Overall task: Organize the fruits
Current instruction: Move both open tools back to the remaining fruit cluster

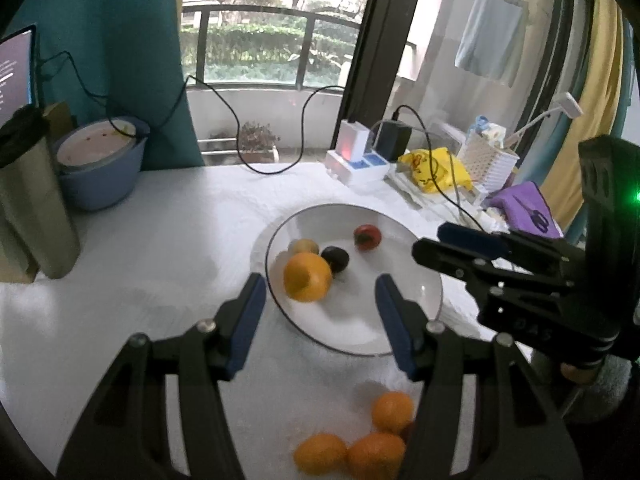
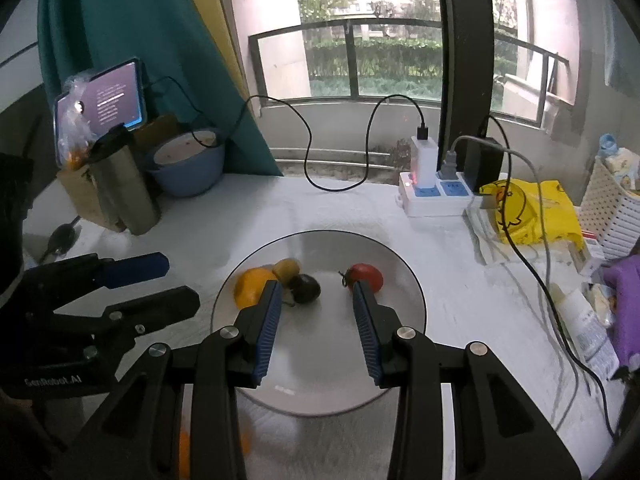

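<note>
A: Where's the left gripper (image 1: 320,320)?

B: Over the near edge of the plate (image 1: 400,344), jaws spread wide with nothing between the pads. The big orange (image 1: 307,277) lies just ahead of it, a little toward its left finger (image 1: 244,322).

A: What else is on the plate?

B: Beyond the orange, touching it or nearly so, a small yellow fruit (image 1: 304,246) and a dark fruit (image 1: 335,259). A red tomato (image 1: 367,237) sits farther off toward the right finger's side, apart from the rest.

A: And off the plate?

B: Three oranges (image 1: 376,454) on the table (image 1: 152,240), below and behind the left gripper's pads, close to its right arm. They are bunched together.

A: The right gripper (image 2: 316,332)?

B: Also parted and empty, hanging above the plate (image 2: 320,400). From its own camera the dark fruit (image 2: 306,288) lies just past its left pad (image 2: 268,330), and the tomato (image 2: 365,276) is at the tip of its right pad. The orange (image 2: 250,286) and the yellow fruit (image 2: 286,268) are outside the left pad, farther ahead.

A: Do the grippers touch?

B: No. Each sees the other at the side: the right gripper (image 1: 472,252) stands beside the plate's far right rim, the left gripper (image 2: 152,284) near its left rim.
</note>
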A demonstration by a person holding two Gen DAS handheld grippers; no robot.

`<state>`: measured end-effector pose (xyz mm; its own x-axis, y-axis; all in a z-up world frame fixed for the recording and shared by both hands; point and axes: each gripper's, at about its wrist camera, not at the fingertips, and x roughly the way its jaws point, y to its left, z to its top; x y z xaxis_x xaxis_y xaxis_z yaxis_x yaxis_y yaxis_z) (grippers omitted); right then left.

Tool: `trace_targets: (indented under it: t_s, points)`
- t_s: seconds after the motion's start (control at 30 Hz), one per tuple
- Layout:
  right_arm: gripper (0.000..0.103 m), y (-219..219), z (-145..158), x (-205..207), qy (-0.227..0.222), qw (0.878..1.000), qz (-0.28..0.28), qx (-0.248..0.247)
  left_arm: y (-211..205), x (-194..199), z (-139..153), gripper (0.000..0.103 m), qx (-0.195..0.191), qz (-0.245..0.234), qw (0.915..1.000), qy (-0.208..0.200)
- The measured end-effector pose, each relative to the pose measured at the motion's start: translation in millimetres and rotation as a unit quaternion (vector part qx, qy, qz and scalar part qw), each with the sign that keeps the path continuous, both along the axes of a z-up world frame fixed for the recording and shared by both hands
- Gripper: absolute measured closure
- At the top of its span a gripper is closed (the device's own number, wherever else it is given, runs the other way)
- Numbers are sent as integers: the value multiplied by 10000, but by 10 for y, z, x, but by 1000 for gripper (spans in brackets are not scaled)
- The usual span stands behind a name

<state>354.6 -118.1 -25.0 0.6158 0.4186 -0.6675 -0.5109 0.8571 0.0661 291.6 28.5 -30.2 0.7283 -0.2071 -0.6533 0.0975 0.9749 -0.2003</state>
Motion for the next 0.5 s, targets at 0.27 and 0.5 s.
trace_targets:
  t_s: [0.27, 0.5]
  points:
    - [64, -112, 65, -366, -60, 10000, -52, 8, -34, -350, 76, 45, -19, 14, 9999, -98]
    - [64, -244, 55, -629, -46, 9999, -115, 9, -80, -605, 54, 45, -35, 33, 10000, -84]
